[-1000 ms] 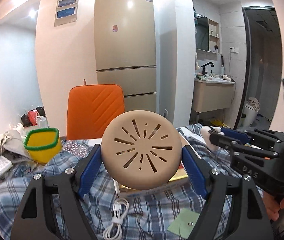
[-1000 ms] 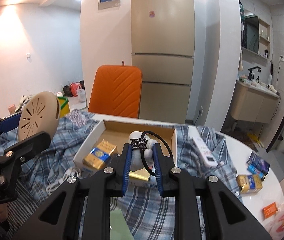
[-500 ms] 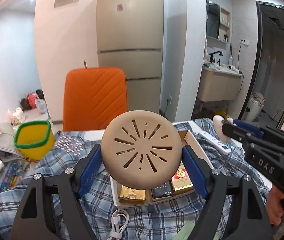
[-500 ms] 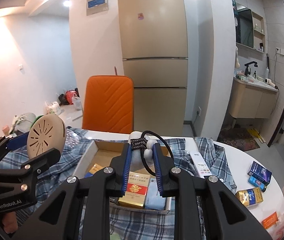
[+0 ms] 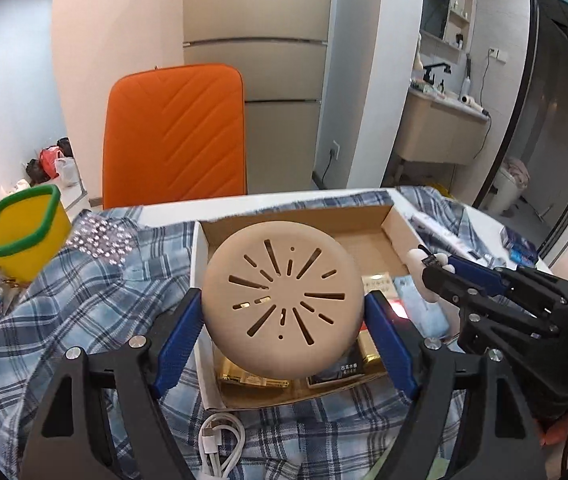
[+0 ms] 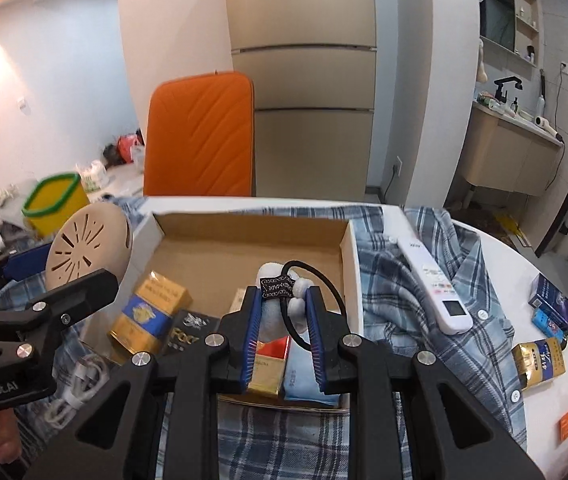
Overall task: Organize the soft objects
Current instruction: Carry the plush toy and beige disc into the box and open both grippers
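The left gripper (image 5: 284, 320) is clamped on a round beige squashy disc with radiating slots (image 5: 282, 304), its blue pads pressing the disc's two edges, held above the near end of the open cardboard box (image 6: 346, 256) on the desk. The right gripper (image 6: 284, 312) is closed on a small white plush toy with a black elastic loop (image 6: 282, 300), also over the box.

Both things look light and yielding. The disc bulges slightly between the pads, so a grip across its widest span seems soundest, and it should be set down gently or it may spring away. The plush is best pinched at its body, since the loop would probably slip.

Readable writing is scant: "GenRobot.AI" on the left gripper's body in the right wrist view, and "FOC" on a black packet (image 6: 188, 330) inside the box. The gold packets' print is too small to read.
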The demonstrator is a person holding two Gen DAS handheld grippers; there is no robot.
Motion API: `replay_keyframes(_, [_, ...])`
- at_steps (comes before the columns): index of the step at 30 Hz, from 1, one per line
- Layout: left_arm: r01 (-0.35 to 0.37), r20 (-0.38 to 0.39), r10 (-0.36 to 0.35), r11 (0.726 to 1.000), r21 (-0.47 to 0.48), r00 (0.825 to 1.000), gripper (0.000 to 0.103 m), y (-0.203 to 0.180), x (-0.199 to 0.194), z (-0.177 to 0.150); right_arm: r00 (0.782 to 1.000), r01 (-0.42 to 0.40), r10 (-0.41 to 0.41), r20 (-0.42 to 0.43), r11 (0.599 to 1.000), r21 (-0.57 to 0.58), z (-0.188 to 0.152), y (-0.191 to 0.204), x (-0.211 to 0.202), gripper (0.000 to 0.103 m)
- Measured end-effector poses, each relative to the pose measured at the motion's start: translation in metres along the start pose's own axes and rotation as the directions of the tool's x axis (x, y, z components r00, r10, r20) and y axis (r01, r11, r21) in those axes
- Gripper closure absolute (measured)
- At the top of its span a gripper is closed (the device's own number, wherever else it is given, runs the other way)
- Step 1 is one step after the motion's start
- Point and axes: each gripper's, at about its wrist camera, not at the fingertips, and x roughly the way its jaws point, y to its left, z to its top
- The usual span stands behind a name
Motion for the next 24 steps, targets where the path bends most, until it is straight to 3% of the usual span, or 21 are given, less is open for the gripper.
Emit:
replay_keyframes(8, [0.008,-0.078,-0.009,1.0,-0.015,0.997,0.024,0.006,0.025,-0.011,0.997,-0.004,0.003,-0.075,1.0,-0.001,-0.014,-0.004,0.025,0.08])
replay_keyframes(19, [0.001,-0.138,-0.003,1.0,-0.017,0.99,0.023,0.008,0.045,-0.022,0.996,-0.033,0.032,-0.085,0.999,-0.005,-0.02,-0.003,0.031,0.079])
replay_keyframes(22, [0.022,-0.124,-0.025,0.999,-0.022,0.992,0.022,0.009,0.044,-0.023,0.995,-0.051,0.051,-0.082,0.999,-0.001,-0.021,-0.004,0.029,0.065])
replay_keyframes(24, [0.028,-0.093,-0.029,1.0,-0.014,0.995,0.022,0.008,0.037,-0.022,0.997,-0.046,0.045,-0.065,0.999,-0.004,-0.021,-0.003,0.026,0.046])
